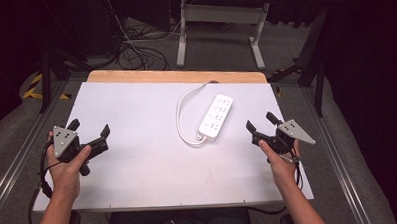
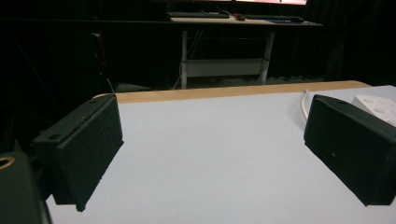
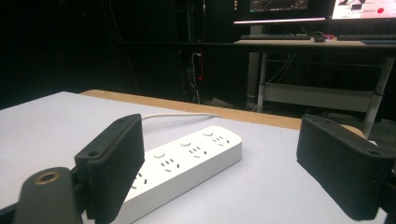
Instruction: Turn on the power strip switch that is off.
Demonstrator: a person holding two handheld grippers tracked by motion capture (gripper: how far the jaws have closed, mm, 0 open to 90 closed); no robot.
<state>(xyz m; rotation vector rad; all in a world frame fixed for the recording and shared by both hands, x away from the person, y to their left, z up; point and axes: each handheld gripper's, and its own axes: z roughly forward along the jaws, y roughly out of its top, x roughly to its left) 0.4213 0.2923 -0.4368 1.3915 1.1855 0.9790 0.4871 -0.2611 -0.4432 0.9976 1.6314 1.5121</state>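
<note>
A white power strip (image 1: 216, 116) with several sockets lies on the white table top (image 1: 153, 158), right of centre, its white cable (image 1: 180, 115) looping off to the left and back. My left gripper (image 1: 89, 128) is held at the table's left side, open and empty. My right gripper (image 1: 260, 121) hovers right of the strip, open and empty too. In the right gripper view the power strip (image 3: 187, 161) lies just beyond the left jaw. The left gripper view catches a corner of the strip (image 2: 376, 105) and its cable (image 2: 305, 100) past the right jaw.
A wooden strip (image 1: 175, 75) edges the table's far side. Behind it stand a desk frame (image 1: 218, 21) and loose cables (image 1: 134, 49) on the floor. Metal rails (image 1: 338, 162) run along both sides of the table. Monitors (image 3: 303, 9) glow on a far desk.
</note>
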